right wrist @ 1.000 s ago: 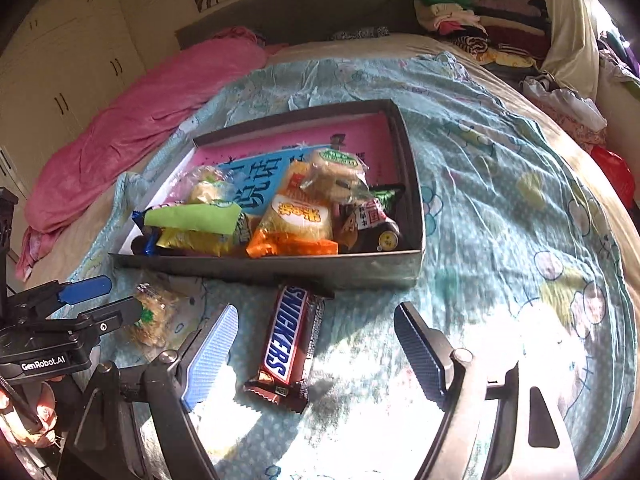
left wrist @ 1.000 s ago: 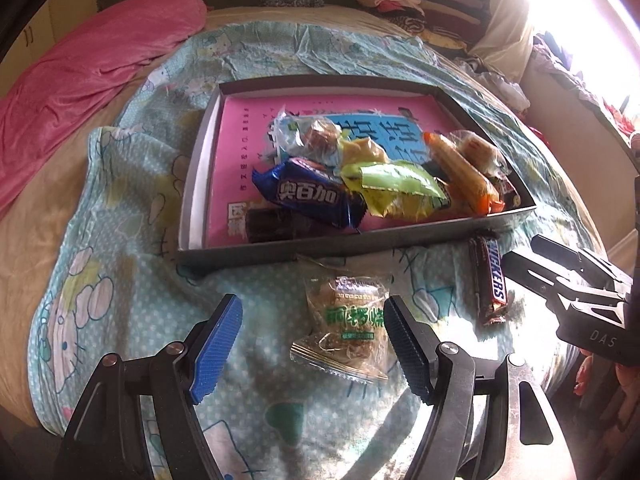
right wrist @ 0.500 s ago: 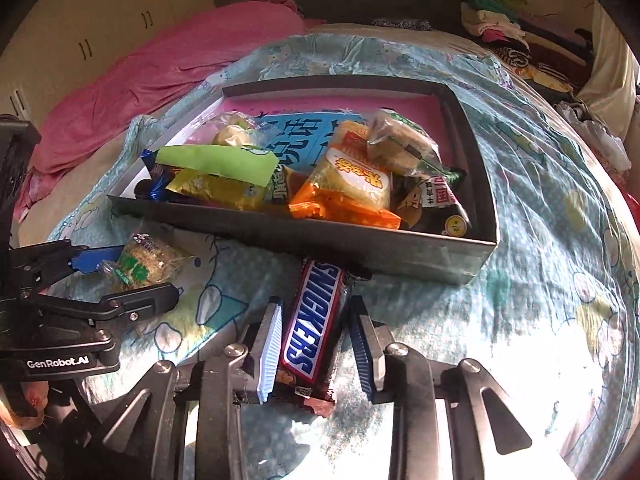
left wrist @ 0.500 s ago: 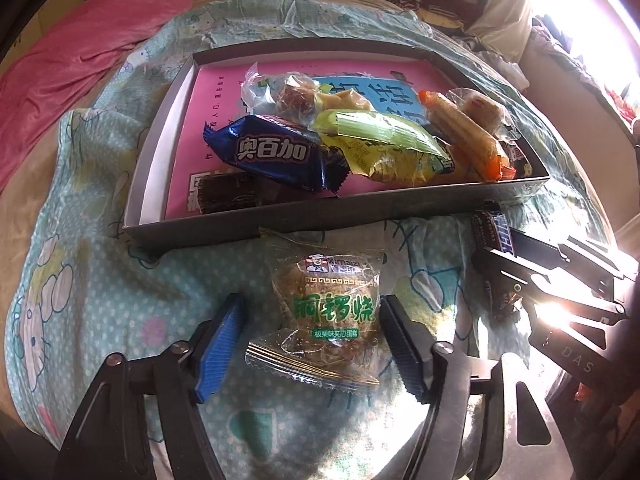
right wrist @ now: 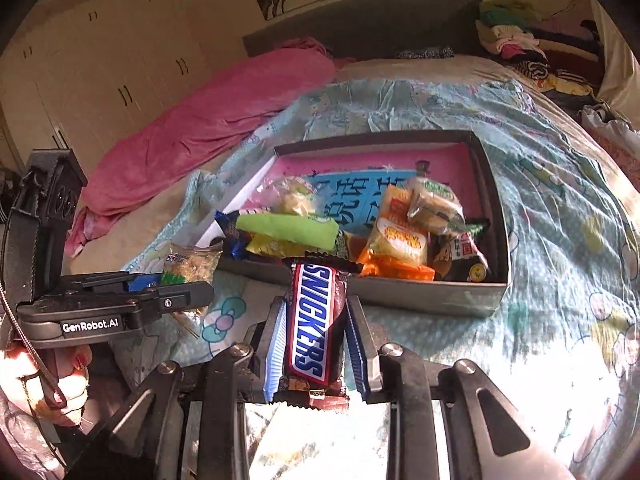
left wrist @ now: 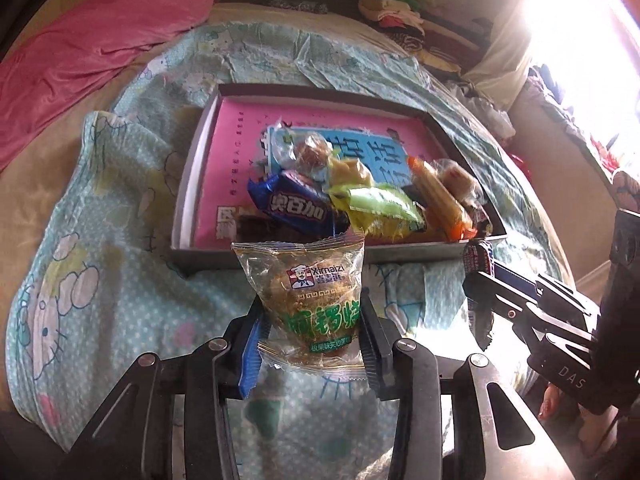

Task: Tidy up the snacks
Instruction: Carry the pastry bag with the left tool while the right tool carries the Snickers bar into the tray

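now, counts – grippers: two; gray box (right wrist: 486, 300): one
left gripper (left wrist: 310, 344): clamped on clear cake packet (left wrist: 308, 292)
right gripper (right wrist: 314, 350): clamped on snickers bar (right wrist: 314, 320) – brown wrapper

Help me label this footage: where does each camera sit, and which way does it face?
Left wrist: sits on the left gripper, looking down along its fingers at the clear cake packet it grips, the grey box beyond; the right gripper shows at right.
Right wrist: sits on the right gripper, looking down at the Snickers bar it grips; the left gripper and a hand show at left.
Shared: the box of snacks, the cartoon bedsheet, the pink blanket, each other's gripper.
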Available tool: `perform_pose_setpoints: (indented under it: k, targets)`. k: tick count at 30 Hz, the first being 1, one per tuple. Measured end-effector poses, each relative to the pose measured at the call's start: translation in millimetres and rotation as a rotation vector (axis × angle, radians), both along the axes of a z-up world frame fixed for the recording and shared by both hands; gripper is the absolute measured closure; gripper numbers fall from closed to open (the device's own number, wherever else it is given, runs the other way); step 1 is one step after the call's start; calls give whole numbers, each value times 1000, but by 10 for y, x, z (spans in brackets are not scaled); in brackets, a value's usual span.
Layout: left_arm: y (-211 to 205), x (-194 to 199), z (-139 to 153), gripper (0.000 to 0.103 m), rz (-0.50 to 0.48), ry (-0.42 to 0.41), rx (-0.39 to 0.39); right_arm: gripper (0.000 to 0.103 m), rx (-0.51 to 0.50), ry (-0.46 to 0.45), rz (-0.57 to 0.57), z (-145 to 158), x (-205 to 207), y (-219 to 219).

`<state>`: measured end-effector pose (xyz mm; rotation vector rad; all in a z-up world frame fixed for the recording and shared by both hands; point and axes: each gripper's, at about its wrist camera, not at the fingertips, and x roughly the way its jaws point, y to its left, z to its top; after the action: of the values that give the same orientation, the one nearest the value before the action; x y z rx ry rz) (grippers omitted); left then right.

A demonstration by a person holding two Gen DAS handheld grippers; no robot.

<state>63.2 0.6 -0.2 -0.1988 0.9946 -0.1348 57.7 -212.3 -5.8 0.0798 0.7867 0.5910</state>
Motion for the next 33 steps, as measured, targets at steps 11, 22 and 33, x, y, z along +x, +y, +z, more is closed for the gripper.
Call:
perform_pose_setpoints:
  k: [11,22,33]
  targets:
    - [356,334,232,60,116,-73,27,74,31,-126,-101,294,169,-280]
    - [295,641,49,60,125,-57,62,74,29,-108,-240,243,576,-579]
    - [217,722,4,60,114,-55,80,74,-14,-75,-268,76,856,-533]
